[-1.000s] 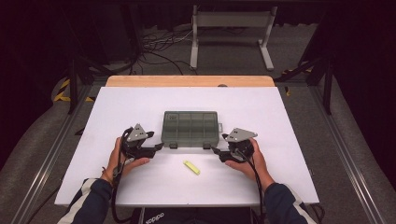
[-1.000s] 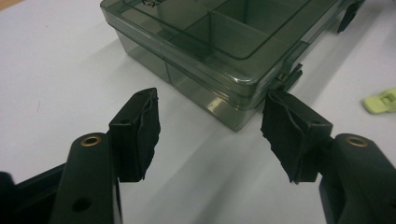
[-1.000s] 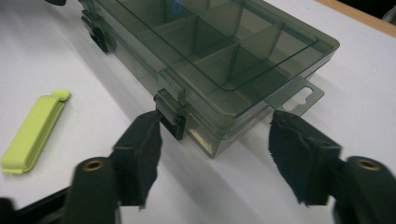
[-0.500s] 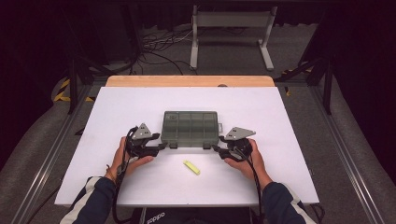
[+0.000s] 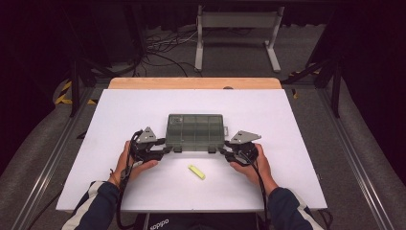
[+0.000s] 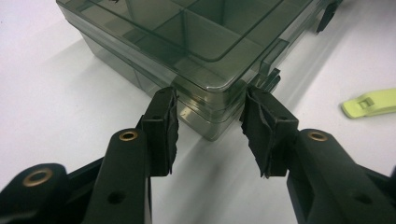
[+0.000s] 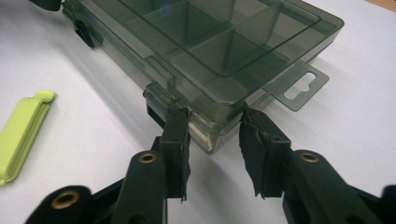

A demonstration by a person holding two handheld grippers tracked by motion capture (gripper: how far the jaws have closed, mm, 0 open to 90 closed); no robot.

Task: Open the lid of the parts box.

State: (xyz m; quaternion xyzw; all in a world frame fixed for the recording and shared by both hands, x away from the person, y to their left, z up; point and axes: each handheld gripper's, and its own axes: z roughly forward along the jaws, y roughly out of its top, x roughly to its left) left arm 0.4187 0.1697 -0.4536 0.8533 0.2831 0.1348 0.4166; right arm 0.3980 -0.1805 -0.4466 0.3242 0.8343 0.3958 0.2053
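Observation:
A smoky transparent compartment box (image 5: 195, 132) lies shut at the table's middle. My left gripper (image 5: 164, 146) is at its near left corner and my right gripper (image 5: 225, 151) at its near right corner. In the left gripper view the jaws (image 6: 210, 116) stand open on either side of the corner of the box (image 6: 187, 37). The right gripper view shows the same: open jaws (image 7: 215, 137) flank the corner of the box (image 7: 210, 42), next to a front latch. Whether any pad touches the plastic I cannot tell.
A yellow-green clip (image 5: 196, 171) lies on the white table (image 5: 124, 115) just in front of the box, between my hands; it shows as clip (image 6: 369, 102) and clip (image 7: 21, 133). A hang tab (image 7: 299, 88) juts from the box's right end.
Both grippers have edged a little inward to the box's near corners. The box and the clip have not moved.

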